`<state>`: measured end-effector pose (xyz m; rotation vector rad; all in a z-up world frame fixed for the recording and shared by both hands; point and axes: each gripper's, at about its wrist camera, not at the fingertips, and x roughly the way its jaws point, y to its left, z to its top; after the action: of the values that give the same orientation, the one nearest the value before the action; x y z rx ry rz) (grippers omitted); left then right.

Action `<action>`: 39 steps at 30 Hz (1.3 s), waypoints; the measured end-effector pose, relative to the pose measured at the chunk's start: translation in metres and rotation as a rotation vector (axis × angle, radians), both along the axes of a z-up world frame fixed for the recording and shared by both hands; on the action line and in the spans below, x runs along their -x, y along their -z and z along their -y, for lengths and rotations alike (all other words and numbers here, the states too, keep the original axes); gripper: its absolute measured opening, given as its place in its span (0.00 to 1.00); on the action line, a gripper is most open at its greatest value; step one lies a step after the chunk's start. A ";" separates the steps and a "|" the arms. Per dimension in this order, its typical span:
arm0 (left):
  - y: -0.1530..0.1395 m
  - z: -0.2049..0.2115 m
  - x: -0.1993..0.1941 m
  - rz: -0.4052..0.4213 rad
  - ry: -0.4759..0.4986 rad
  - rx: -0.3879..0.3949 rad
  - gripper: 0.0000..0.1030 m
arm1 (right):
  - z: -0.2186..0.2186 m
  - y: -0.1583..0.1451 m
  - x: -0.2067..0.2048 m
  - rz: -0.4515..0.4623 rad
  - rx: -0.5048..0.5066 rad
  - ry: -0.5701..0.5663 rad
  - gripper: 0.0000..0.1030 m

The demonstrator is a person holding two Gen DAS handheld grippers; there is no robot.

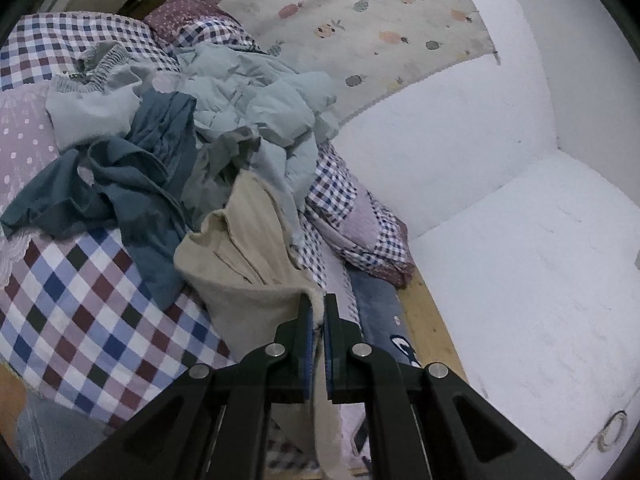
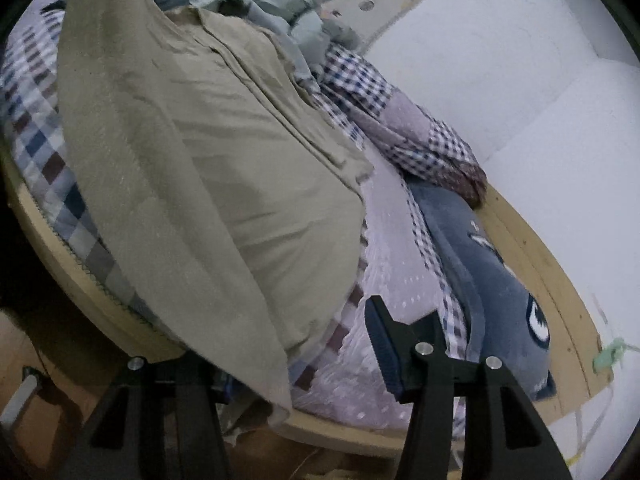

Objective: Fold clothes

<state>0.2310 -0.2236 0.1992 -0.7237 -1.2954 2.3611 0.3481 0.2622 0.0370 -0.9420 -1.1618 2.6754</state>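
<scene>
A beige garment lies at the front of a heap of clothes on the bed. My left gripper is shut on its near edge, with cloth pinched between the blue pads. In the right wrist view the beige garment hangs wide and covers my left finger. My right gripper is open; its right fingertip is bare beside the cloth. The heap holds a dark blue garment, a pale blue-green one and a grey one with an elastic waist.
The bed has a checked quilt and a folded checked blanket by the white wall. A grey-blue plush pillow lies on the wooden bed edge. A pineapple-print cloth hangs on the wall.
</scene>
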 end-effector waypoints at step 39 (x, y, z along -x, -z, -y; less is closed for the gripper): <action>0.082 0.004 0.082 0.182 -0.066 0.079 0.03 | -0.098 -0.019 0.126 0.611 0.308 -0.211 0.45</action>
<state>0.1486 -0.2281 0.1175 -0.9541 -1.3225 2.4592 0.2218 0.3600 0.0559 -1.8834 -0.9740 2.8756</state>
